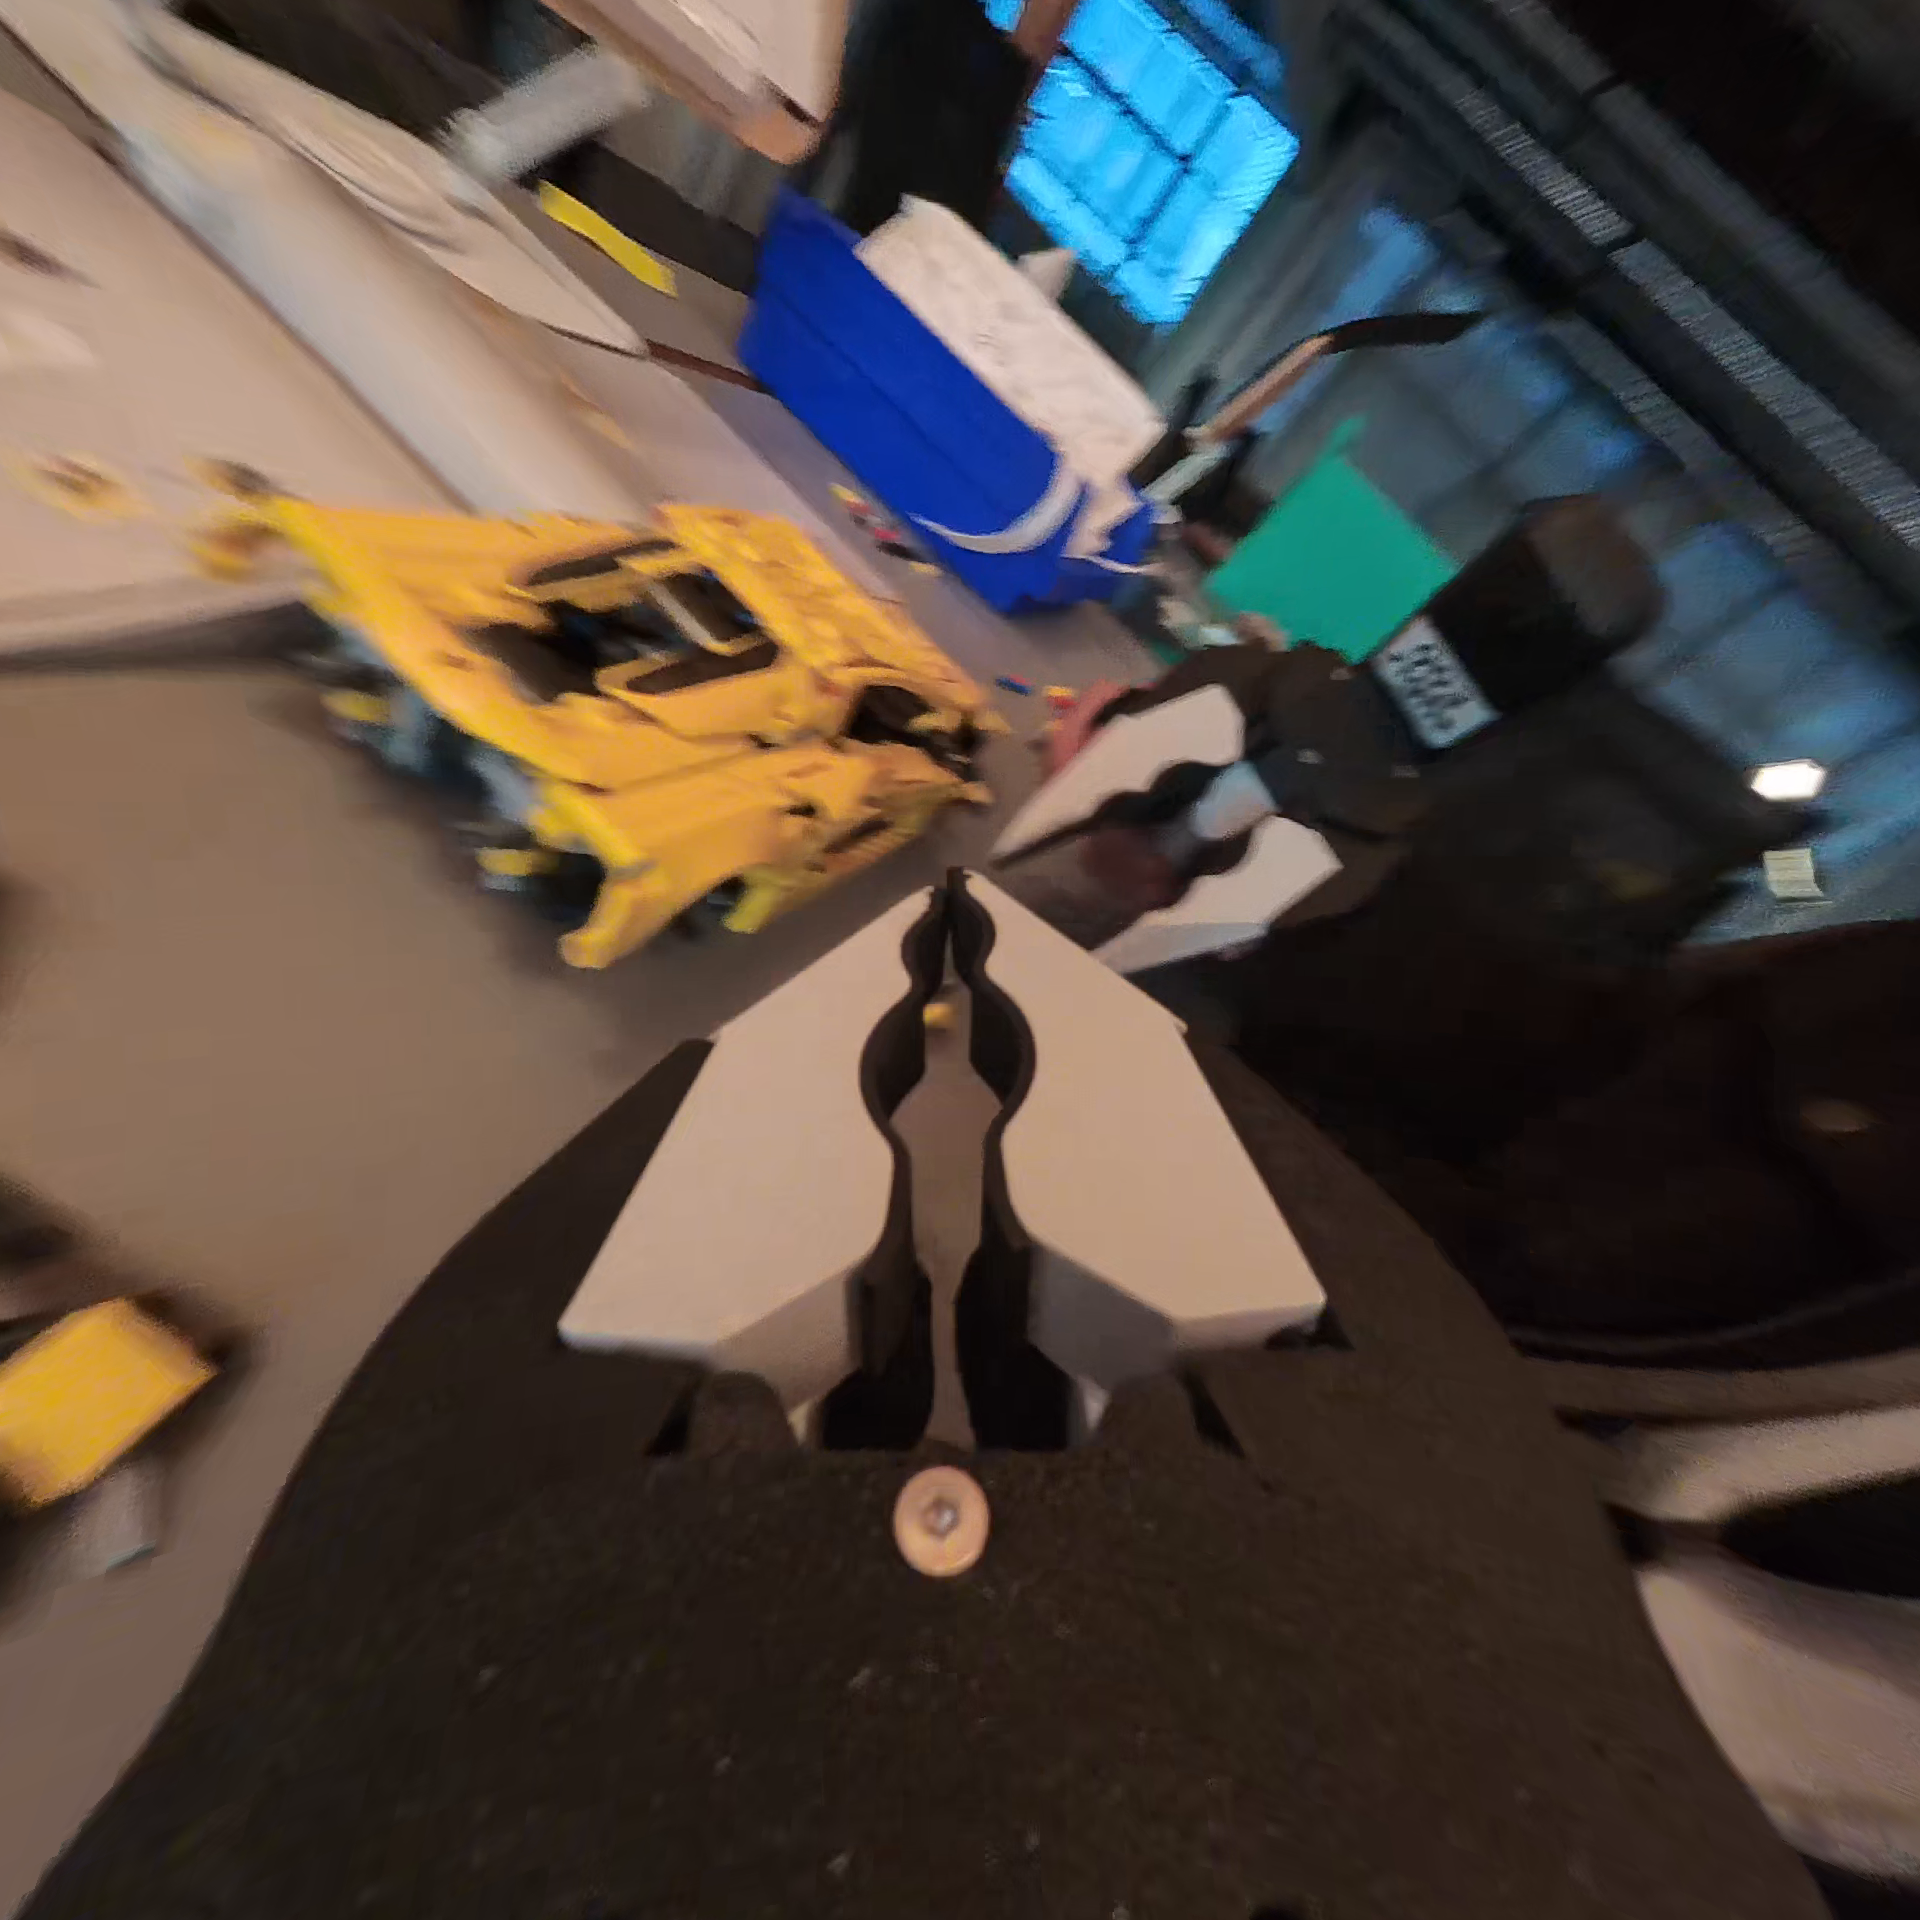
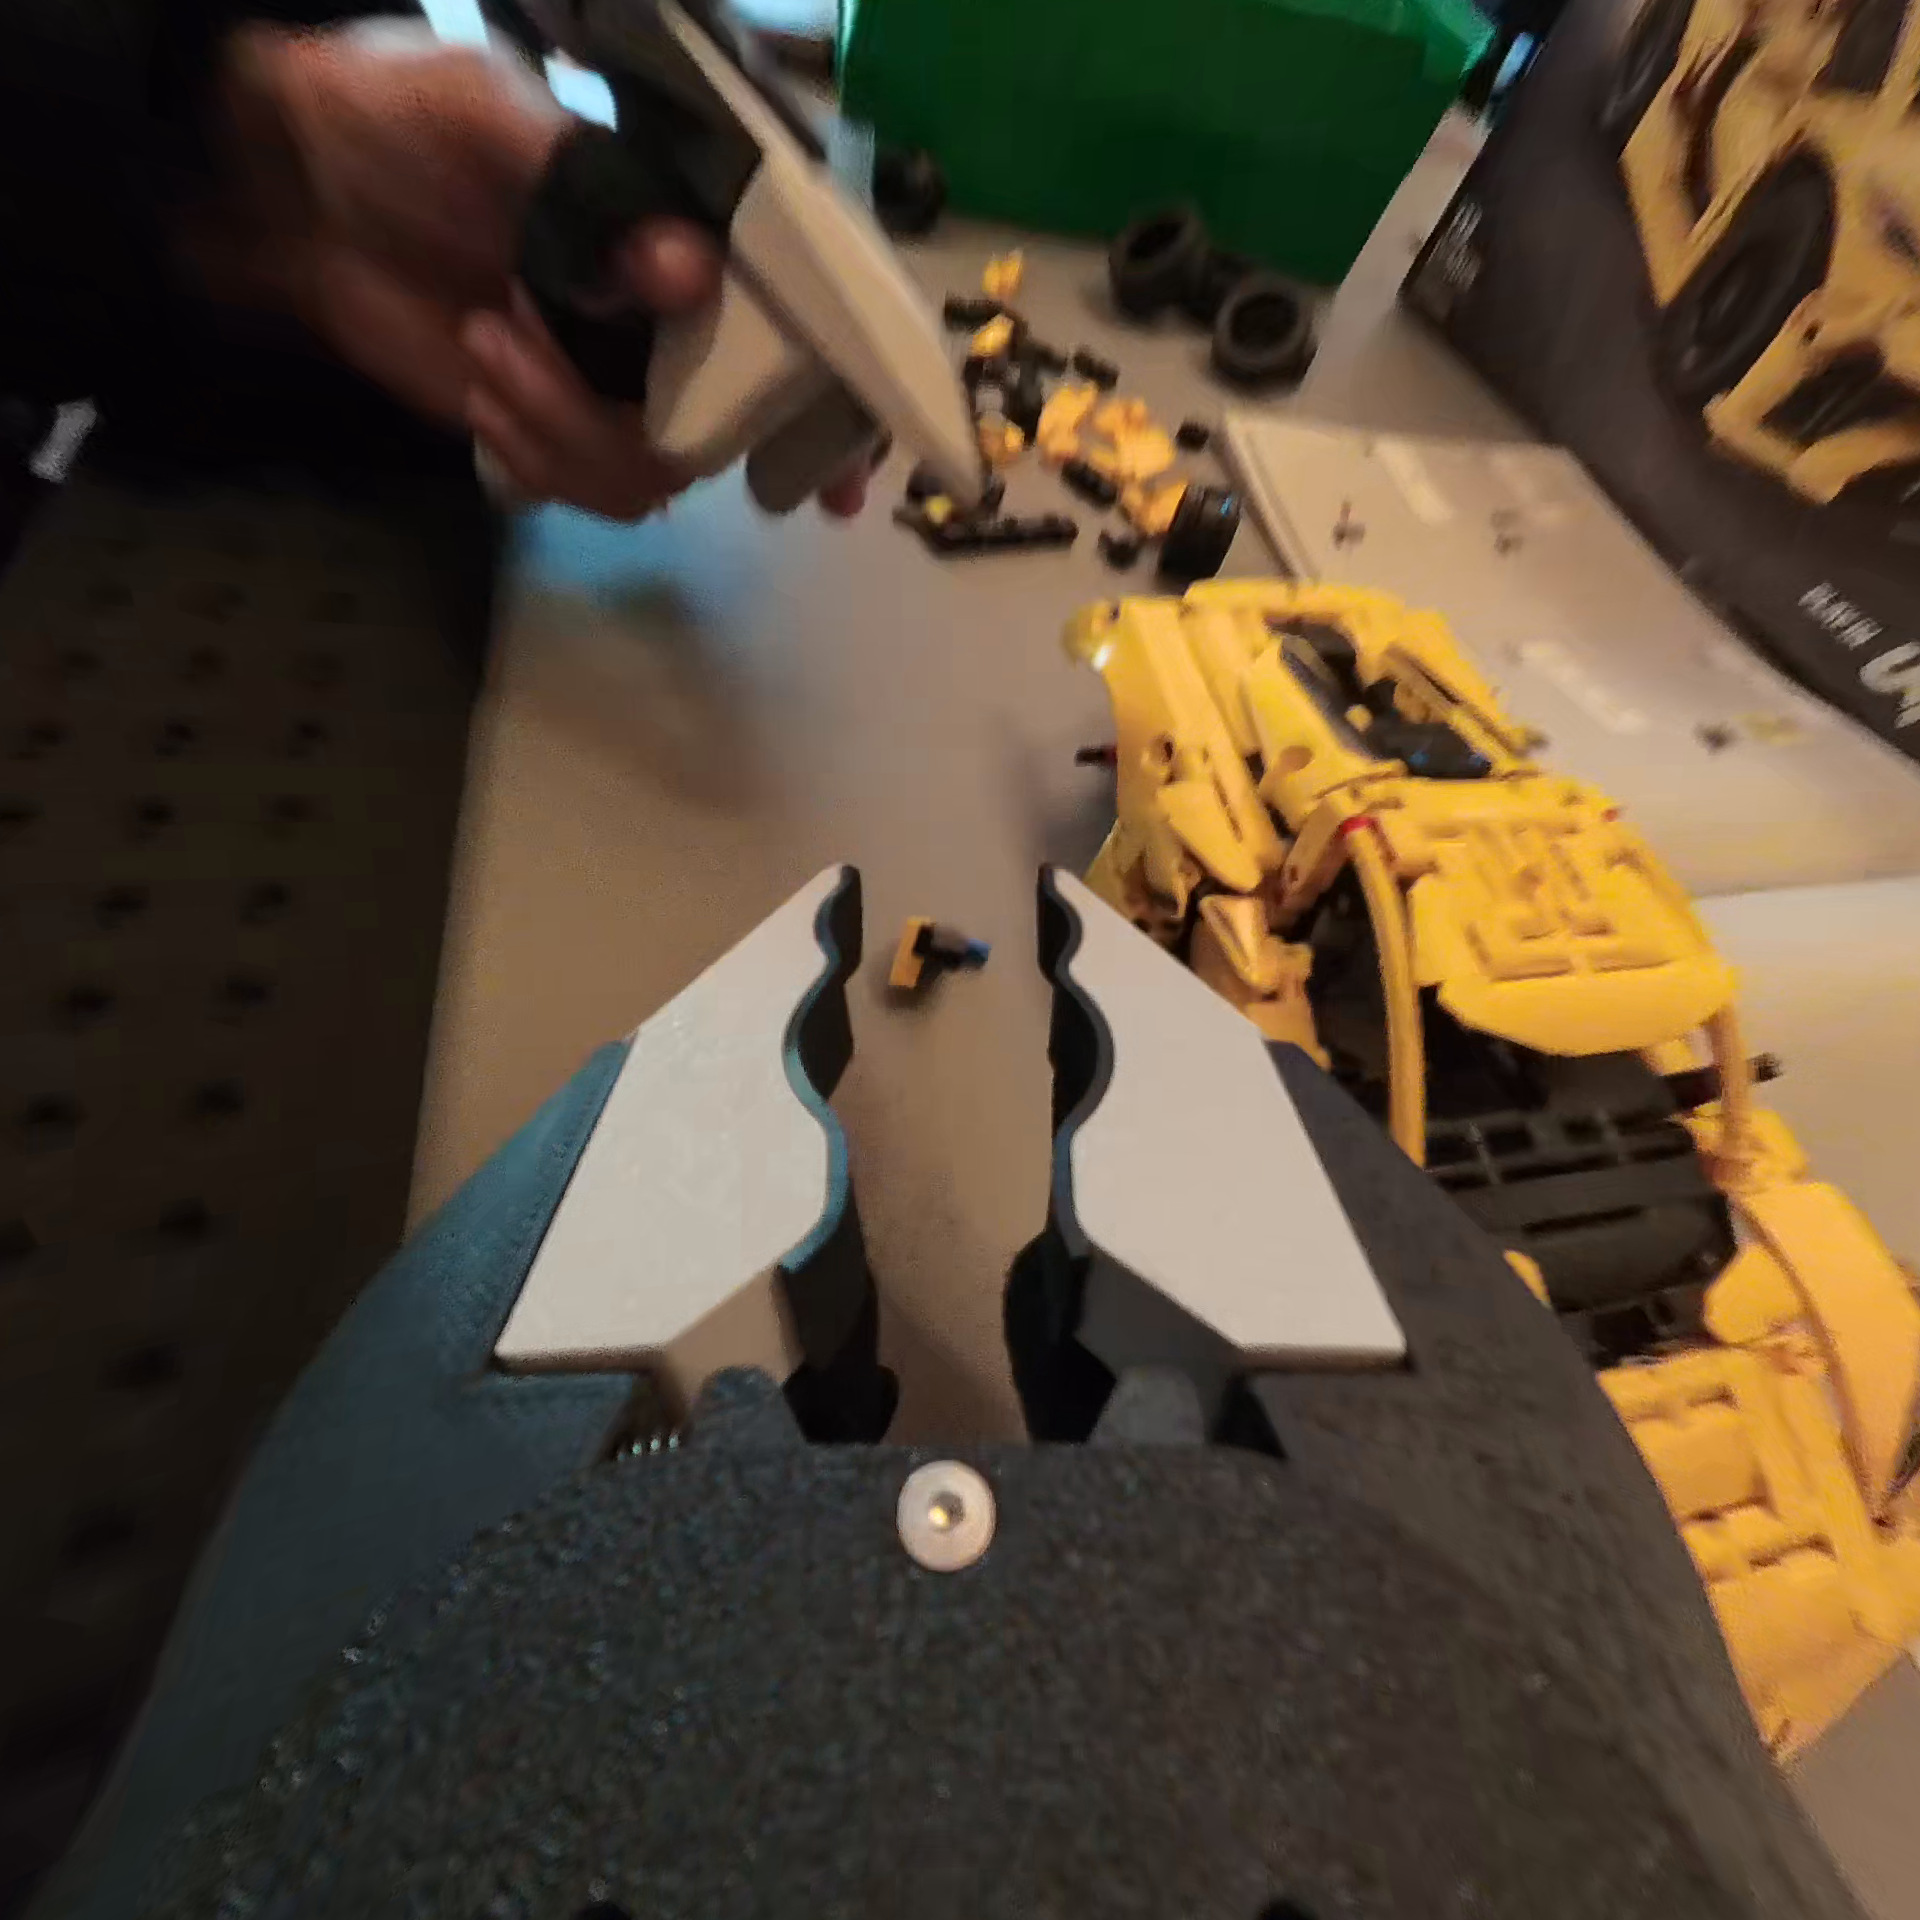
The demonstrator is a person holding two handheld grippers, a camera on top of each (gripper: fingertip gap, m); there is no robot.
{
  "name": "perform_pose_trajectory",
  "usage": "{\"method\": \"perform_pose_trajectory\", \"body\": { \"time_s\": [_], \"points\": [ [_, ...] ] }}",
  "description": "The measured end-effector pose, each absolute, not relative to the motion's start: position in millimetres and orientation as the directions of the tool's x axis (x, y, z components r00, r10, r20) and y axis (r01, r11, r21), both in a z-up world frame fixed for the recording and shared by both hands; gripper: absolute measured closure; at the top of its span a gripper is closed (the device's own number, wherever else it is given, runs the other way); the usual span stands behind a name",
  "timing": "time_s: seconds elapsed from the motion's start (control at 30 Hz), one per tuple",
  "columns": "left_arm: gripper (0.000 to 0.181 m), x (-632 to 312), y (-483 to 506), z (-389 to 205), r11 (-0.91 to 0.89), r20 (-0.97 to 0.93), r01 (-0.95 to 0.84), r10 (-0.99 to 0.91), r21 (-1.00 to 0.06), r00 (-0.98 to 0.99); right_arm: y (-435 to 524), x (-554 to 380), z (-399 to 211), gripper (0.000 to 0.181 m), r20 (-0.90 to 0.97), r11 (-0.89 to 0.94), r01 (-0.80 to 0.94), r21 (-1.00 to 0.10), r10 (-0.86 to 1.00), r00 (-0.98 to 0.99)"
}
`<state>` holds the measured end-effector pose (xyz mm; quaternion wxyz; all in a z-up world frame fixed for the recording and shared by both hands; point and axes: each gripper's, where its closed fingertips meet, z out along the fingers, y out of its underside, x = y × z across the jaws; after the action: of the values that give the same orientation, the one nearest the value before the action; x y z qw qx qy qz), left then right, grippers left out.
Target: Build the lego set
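A part-built yellow lego car (image 2: 1455,935) lies on the grey table, right of my right gripper (image 2: 951,894). That gripper is open and empty. A small yellow and black piece with a blue pin (image 2: 932,951) lies on the table between its fingertips. My left gripper (image 1: 953,894) is shut, and I see nothing held in it. In the right wrist view it (image 2: 961,468) points down at a pile of loose yellow and black pieces (image 2: 1081,436), held by a hand (image 2: 447,291). The car (image 1: 644,707) also shows blurred in the left wrist view, with the open right gripper (image 1: 1164,831) beside it.
Black tyres (image 2: 1257,322) lie by a green box (image 2: 1143,104). The set's dark box (image 2: 1714,312) and an open instruction booklet (image 2: 1455,540) are behind the car. A dark perforated board (image 2: 208,935) borders the table's left. A blue box (image 1: 914,416) stands beyond the car. Tip to tip, the grippers are about 8 cm apart.
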<state>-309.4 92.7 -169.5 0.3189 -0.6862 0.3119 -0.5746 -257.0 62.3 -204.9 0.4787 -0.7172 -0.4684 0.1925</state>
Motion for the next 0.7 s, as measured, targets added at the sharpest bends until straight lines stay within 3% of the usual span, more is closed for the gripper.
{"method": "perform_pose_trajectory", "body": {
  "time_s": [0.17, 0.4, 0.7],
  "points": [
    [0.181, -316, 107, -178, -0.509, 0.475, -0.081, -0.842, -0.857, 0.256, 66, -255, -239, 0.147, 0.168, -0.189, 0.607, -0.772, 0.861, 0.481],
    [0.181, -309, 98, -182, -0.433, 0.389, -0.139, -0.883, -0.890, 0.263, 67, -264, -242, 0.149, 0.051, -0.324, 0.548, -0.771, 0.827, 0.560],
    [0.181, -308, 97, -185, -0.446, 0.401, -0.150, -0.879, -0.882, 0.256, 74, -264, -245, 0.155, 0.046, -0.432, 0.505, -0.748, 0.725, 0.687]
  ]
}}
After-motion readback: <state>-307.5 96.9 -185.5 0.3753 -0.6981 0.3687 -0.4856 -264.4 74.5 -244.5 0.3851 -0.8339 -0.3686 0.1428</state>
